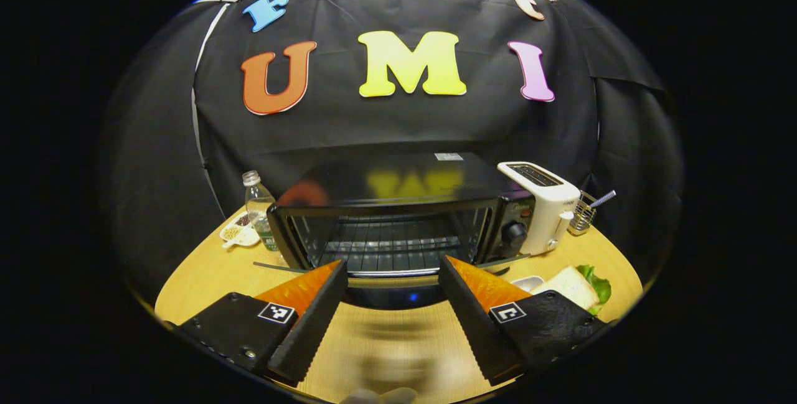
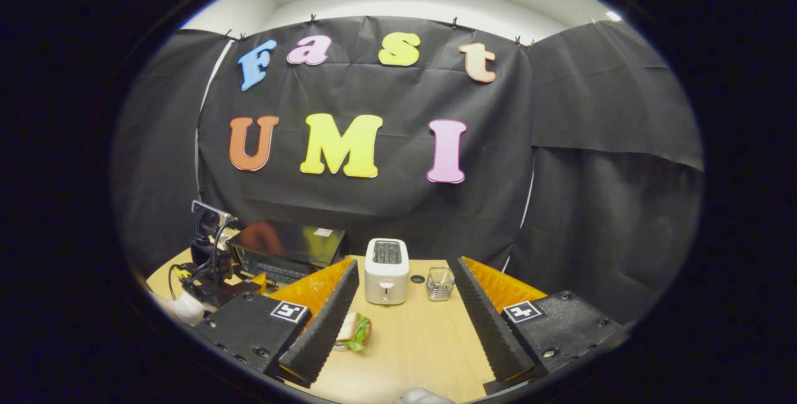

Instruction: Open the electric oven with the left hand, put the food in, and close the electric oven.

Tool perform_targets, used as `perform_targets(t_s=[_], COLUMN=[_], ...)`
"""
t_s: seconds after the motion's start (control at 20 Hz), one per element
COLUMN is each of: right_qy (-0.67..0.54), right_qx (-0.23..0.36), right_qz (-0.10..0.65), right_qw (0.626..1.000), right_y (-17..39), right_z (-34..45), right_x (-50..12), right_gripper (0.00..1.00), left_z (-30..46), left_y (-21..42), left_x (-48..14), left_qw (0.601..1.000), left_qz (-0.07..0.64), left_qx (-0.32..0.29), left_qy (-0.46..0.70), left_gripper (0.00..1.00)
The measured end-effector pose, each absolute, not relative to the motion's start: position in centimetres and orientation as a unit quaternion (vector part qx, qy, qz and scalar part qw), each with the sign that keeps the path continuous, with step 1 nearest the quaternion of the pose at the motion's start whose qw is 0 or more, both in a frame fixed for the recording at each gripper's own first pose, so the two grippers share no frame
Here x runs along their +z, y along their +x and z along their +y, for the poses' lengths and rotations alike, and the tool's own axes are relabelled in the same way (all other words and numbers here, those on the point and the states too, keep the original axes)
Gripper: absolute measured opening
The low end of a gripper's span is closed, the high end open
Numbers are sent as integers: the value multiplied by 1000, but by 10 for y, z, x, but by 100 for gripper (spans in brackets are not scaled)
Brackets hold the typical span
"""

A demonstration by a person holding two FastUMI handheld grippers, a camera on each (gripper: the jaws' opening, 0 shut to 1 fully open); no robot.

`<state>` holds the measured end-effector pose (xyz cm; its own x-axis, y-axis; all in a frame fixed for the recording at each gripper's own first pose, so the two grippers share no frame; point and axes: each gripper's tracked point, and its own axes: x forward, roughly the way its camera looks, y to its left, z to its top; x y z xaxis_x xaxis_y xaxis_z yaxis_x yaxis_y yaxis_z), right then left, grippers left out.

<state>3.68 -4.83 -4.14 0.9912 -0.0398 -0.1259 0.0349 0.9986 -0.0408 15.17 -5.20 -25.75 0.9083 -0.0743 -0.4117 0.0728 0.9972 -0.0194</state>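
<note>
Black serrated fingers (image 1: pixel 311 323), orange backing, black mounts, square tag markers, visible screws

In the left gripper view the sandwich (image 1: pixel 576 286) is partly hidden behind the left gripper's (image 1: pixel 391 304) right-hand finger, and the small white dish (image 1: pixel 528 282) beside it shows just a sliver; the oven (image 1: pixel 392 230) door's lower edge is cut by the fingers, and whether it is fully down cannot be told; the contents of the wire holder (image 1: pixel 582 217) are too small to tell; in the right gripper view the sandwich (image 2: pixel 355 331) is half covered by the right gripper's (image 2: pixel 405 323) left-hand finger; the oven (image 2: pixel 286 251) front is blocked by the other gripper (image 2: pixel 212 267).
</note>
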Motion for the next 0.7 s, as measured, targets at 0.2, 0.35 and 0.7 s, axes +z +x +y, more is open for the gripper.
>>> perform_targets(t_s=[0.2,0.35,0.7], right_qy=[-24,-29,-28], right_qx=[0,6,-5], right_qz=[64,68,88], right_qw=[998,997,996], right_y=[38,35,29], right_z=[-41,-40,-55], right_x=[-44,-48,-66], right_gripper=[92,92,92], left_z=[-53,-55,-69], left_y=[117,102,80], left_x=[-287,-307,-356], left_qw=[970,965,945], left_qz=[241,260,324], left_qx=[-41,-36,-46], left_qy=[-1,-4,5], left_gripper=[98,98,93])
